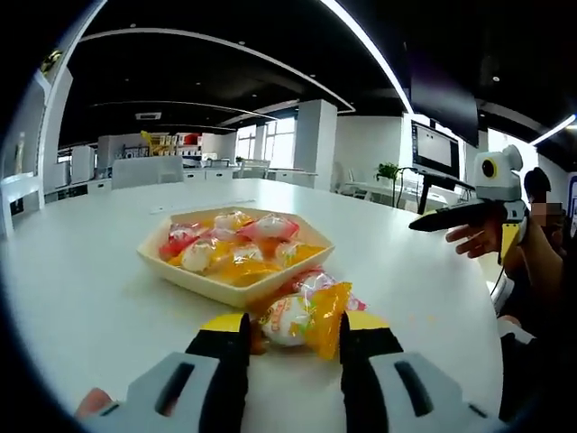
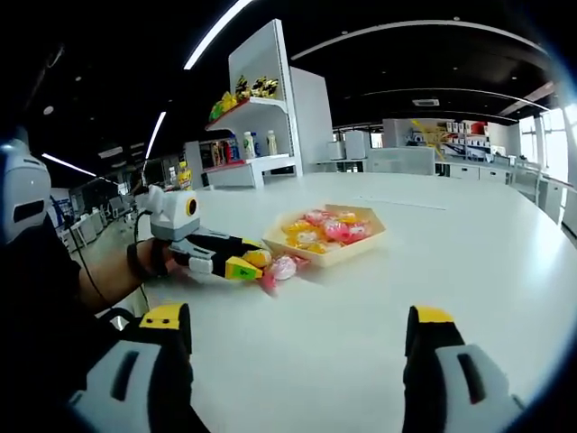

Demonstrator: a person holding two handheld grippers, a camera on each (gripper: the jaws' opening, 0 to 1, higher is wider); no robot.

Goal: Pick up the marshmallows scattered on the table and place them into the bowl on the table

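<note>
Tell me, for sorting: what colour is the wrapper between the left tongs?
Orange wrapper, clearest in left gripper view.

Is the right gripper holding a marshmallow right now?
No: in the right gripper view the right gripper has its jaws spread wide with bare table between them.

We see wrapped marshmallows [image 1: 236, 245], white in red, pink and orange wrappers, heaped in a shallow tan hexagonal bowl [image 1: 270, 282] on the white counter [image 1: 90, 298]. Two more wrapped marshmallows [image 1: 306, 311] lie just beside the bowl's near rim.
</note>
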